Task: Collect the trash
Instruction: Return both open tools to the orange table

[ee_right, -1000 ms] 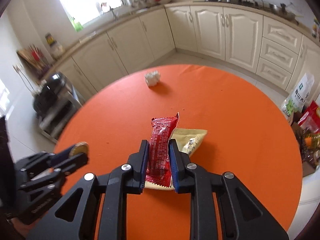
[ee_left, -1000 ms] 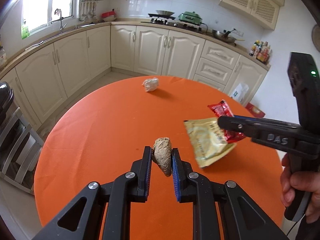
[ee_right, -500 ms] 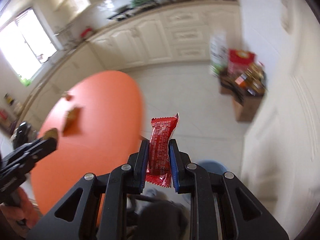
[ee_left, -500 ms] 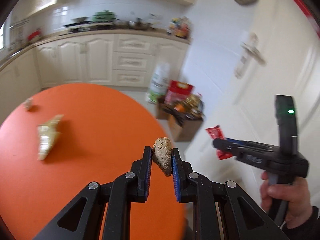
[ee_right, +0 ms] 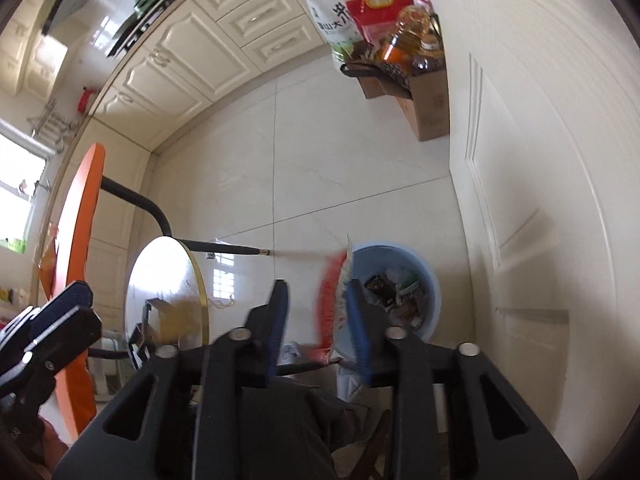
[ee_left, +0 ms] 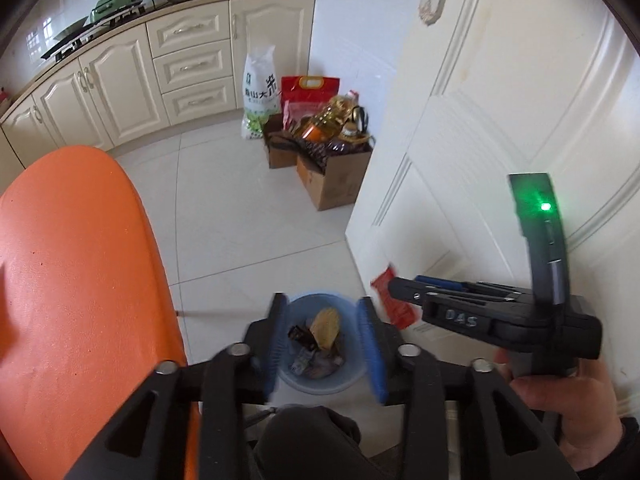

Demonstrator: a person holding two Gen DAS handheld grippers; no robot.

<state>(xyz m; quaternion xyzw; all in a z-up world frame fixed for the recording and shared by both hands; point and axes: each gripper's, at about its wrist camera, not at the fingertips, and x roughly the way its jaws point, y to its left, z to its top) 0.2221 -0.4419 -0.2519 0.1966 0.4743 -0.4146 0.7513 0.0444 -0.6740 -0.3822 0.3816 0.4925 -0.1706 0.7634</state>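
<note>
A round pale-blue plastic bin (ee_left: 320, 376) stands on the glossy white floor tiles in the lower middle of the left wrist view, seen between the blue ribbed pads of the left gripper (ee_left: 326, 346). Inside it lies a heap of crumpled wrappers and dark scraps, and a tan, ridged lump (ee_left: 325, 326) shows just above that heap, clear of both pads. The left gripper's jaws have just been opening and now stand well apart with nothing pressed between them.

In the right wrist view the same bin sits at lower right, its smooth rim curving behind the right pad, with dark and printed packets in it. The right gripper (ee_right: 318, 322) has also just been opening its jaws; the red wrapper (ee_right: 330, 304), a flat crinkled foil packet with a white edge, is blurred and lies against the right-hand pad with a gap to the left pad, so the grip looks loosened. In the left wrist view that wrapper pokes out red at the tip of the right gripper, at right of centre, above and right of the bin.

The orange tabletop (ee_left: 72, 300), matte and slightly pebbled, fills the left side of the left wrist view. In the upper middle, an open cardboard box (ee_left: 334, 178) on the floor holds a bottle of amber oil and jars; a white sack and a red bag stand just behind it. Cream panelled cabinets run along the upper left, and a white moulded door covers the right.
</note>
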